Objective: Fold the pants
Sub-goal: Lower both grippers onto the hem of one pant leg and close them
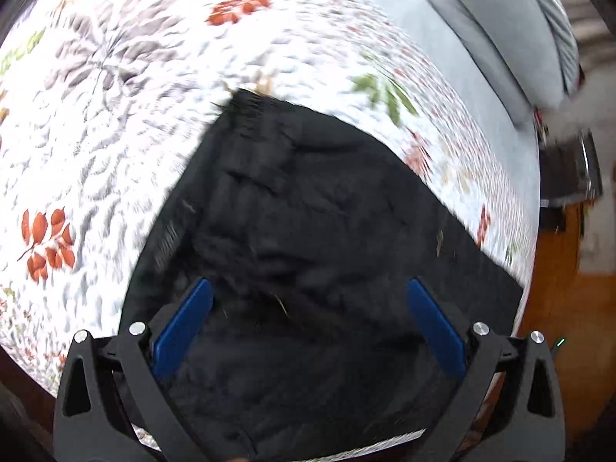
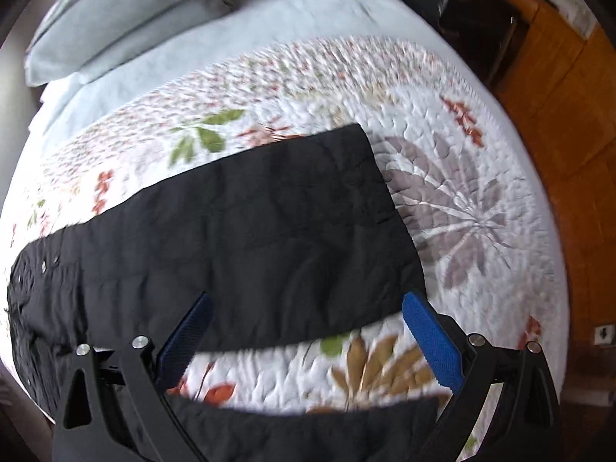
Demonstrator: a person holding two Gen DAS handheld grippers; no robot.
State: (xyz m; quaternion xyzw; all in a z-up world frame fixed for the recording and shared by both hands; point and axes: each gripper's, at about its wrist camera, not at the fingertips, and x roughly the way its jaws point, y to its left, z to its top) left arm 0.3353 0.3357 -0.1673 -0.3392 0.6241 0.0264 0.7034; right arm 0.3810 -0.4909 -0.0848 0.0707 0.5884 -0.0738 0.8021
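Black pants (image 1: 308, 238) lie spread on a floral quilt (image 1: 115, 115). In the left wrist view their waistband corner points to the far side, and my left gripper (image 1: 310, 296) hovers open above the upper part with nothing between its blue fingers (image 1: 184, 327). The right wrist view shows one pant leg (image 2: 250, 238) stretched across the quilt (image 2: 481, 200) and the other leg (image 2: 308, 431) along the bottom edge, apart from it. My right gripper (image 2: 306, 308) is open above the near edge of the first leg, close to its hem.
Grey pillows (image 2: 127, 11) and a pale blue sheet (image 2: 269, 27) lie at the head of the bed. A wooden floor (image 2: 558, 115) and dark furniture (image 2: 477, 27) stand beyond the bed's edge. The same pillows (image 1: 512, 27) show at the top right in the left view.
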